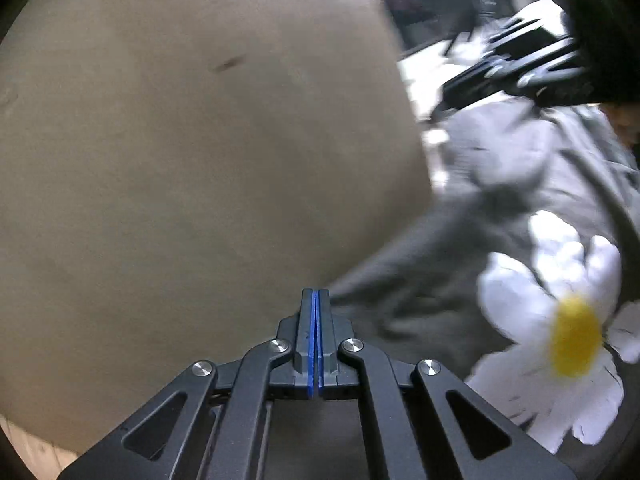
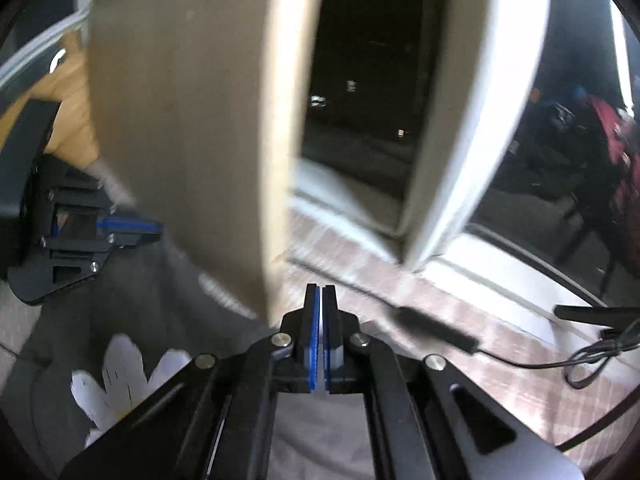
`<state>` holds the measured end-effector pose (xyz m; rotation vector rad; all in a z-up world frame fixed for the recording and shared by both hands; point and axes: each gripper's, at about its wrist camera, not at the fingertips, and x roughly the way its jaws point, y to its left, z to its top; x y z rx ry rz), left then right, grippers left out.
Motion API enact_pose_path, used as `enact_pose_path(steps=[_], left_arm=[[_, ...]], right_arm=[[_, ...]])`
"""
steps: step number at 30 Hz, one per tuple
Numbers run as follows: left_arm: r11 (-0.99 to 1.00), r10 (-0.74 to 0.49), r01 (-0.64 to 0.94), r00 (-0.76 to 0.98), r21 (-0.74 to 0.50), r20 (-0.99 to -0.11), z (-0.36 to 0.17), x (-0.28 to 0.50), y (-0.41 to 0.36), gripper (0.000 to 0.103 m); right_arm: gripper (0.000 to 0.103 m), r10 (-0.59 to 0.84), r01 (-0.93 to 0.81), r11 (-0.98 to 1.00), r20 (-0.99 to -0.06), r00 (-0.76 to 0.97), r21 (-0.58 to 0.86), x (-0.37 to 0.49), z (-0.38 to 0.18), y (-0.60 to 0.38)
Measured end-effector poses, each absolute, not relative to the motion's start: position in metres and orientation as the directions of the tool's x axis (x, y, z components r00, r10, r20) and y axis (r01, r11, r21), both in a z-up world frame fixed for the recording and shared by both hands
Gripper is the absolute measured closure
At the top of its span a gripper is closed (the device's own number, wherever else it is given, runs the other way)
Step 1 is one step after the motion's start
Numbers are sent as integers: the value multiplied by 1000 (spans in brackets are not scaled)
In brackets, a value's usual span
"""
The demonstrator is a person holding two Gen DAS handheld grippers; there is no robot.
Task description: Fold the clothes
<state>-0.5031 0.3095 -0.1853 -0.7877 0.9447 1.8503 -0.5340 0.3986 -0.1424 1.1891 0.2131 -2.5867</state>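
A grey garment (image 1: 460, 264) with a white and yellow daisy print (image 1: 560, 320) lies rumpled to the right in the left wrist view. My left gripper (image 1: 316, 294) is shut, its blue pads pressed together. A corner of the grey cloth runs up to its right fingertip, and I cannot tell whether it is pinched. In the right wrist view the garment (image 2: 132, 304) sits low on the left, with the left gripper (image 2: 134, 227) above its far edge. My right gripper (image 2: 321, 289) is shut with nothing visible between its pads. It also shows blurred above the garment (image 1: 500, 76).
A broad beige wall (image 1: 200, 140) fills the left wrist view. In the right wrist view a beige column (image 2: 192, 120) stands beside a dark window (image 2: 360, 80) with a white frame (image 2: 460, 160). A black cable (image 2: 520, 360) lies on the tiled floor (image 2: 400, 280) to the right.
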Motion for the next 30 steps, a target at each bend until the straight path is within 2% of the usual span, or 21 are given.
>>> enact_pose_path(steps=[4,5,7,10,15,21,23,25,27,30], left_arm=[[-294,423,-930,-335,222,-842,-177,-509,303,102],[-284,414,-940,-299,191,-860,-176,-510,296,99],[-271,393,-948,-267,167,-880,-174,-509,279,96],[-287,363,-949,-234,131,-902,-169,-489,244,86],[-445,308,-894,-203,48,-929,-173,-493,169,83],[-617,368,-758,-43,-210,-929,-195,-481,105,82],[-627,366,-750,-47,-209,-930,-204,-473,105,81],[-653,370,-726,-57,-216,-927,-206,-477,108,73],[-680,376,-699,-75,-220,-924,-205,-485,111,69],[-727,299,-682,-203,-84,-933,-206,-502,117,70]], right_arm=[[97,-239,353,-935,-798,-553,35,-520,-139,403],[89,-260,365,-929,-813,-520,64,-514,-139,407],[79,-259,369,-926,-846,-465,81,-495,-146,411],[78,-228,356,-932,-879,-419,72,-462,-153,418],[78,-245,214,-963,-864,-439,164,-399,-151,455],[78,-204,-33,-969,-869,-451,245,-322,-148,499],[78,-189,-90,-964,-885,-426,250,-303,-155,507],[78,-189,-121,-958,-891,-412,259,-290,-158,511],[78,-197,-118,-957,-890,-410,266,-283,-159,508],[78,-196,-70,-967,-891,-410,245,-277,-152,491]])
